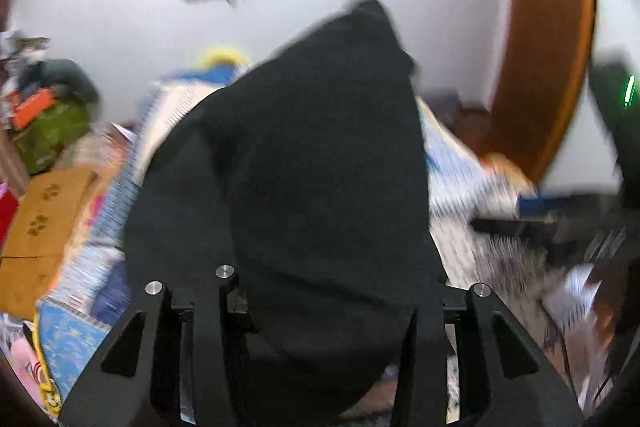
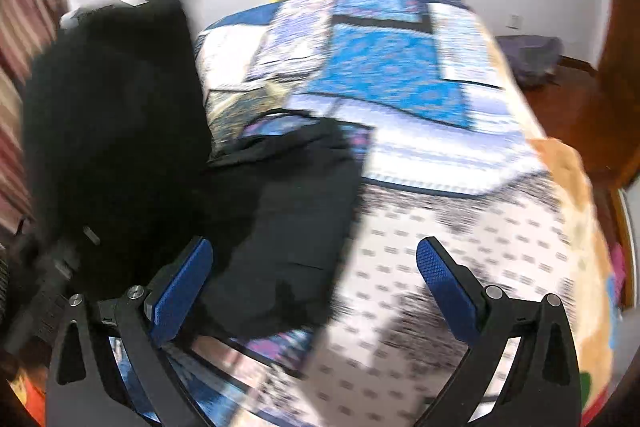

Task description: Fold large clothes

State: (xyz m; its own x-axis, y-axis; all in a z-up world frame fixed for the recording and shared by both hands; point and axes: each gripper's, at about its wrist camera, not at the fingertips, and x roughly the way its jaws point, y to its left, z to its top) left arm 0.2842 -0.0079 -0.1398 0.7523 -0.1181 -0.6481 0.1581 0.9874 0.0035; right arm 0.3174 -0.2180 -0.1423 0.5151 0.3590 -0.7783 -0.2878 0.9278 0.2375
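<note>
Left tongs (image 1: 320, 291): clamped on black garment (image 1: 296, 155), lifted.
Right tongs (image 2: 314, 259): wide open, empty.
Garment's lying part (image 2: 280, 219): directly ahead of right tongs on bed (image 2: 460, 227).

The garment (image 2: 280, 227) ahead of the right gripper (image 2: 316, 271) is plain black, and so is the bunch draped over the left gripper (image 1: 320, 307). Right gripper's pads (image 2: 182, 279) are bright blue with a fine dotted texture. Beyond it the bedspread (image 2: 400, 75) is patchwork: turquoise, pale blue stripes, white with grey dashes. Far off to its right lies an orange strip (image 2: 568, 187), perhaps a blanket.
</note>
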